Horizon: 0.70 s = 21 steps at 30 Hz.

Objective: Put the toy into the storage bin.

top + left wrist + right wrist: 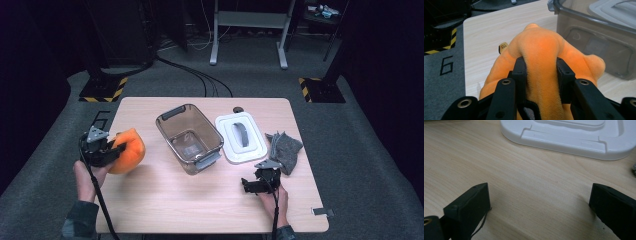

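Orange plush, soft and rounded, is what the high view shows in the left gripper (111, 150), the orange toy (127, 150) held at the left edge of the worktop (165, 200), near the open clear bin (189, 137) whose white lid (241, 137) lies beside it, a grey cloth (285, 150) farther right; picking up looks done, placing in the bin remains; in the left gripper view the fingers (520, 72) clench the toy's fuzzy middle, pinching it; in the right gripper view the right gripper (540, 202) rests spread and empty over bare wood.
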### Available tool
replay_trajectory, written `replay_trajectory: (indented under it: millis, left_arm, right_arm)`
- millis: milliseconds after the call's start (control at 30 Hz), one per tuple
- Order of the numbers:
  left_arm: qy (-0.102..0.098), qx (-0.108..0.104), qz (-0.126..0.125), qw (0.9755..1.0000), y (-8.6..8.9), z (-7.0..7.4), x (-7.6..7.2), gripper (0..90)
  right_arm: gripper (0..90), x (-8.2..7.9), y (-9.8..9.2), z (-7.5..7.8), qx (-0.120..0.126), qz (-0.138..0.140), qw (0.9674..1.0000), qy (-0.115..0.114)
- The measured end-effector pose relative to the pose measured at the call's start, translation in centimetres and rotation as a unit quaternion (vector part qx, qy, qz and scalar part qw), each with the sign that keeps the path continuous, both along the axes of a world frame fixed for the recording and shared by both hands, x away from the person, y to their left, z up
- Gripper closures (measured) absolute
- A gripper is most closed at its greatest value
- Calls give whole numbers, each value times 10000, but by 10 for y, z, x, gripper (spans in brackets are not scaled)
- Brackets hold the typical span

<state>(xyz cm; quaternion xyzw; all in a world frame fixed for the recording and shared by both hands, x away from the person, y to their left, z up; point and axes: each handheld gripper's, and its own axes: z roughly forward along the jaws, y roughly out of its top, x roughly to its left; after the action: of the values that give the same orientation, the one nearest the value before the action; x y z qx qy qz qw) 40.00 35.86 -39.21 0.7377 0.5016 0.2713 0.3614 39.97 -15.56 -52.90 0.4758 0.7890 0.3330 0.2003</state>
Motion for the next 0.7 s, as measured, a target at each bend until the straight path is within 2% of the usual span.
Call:
replay_trajectory:
  millis: [700]
  left_arm:
    - [-290, 91, -39, 9995, -7, 47, 28, 670]
  right_arm:
    - [27, 0, 0, 0, 4, -8, 10000, 6]
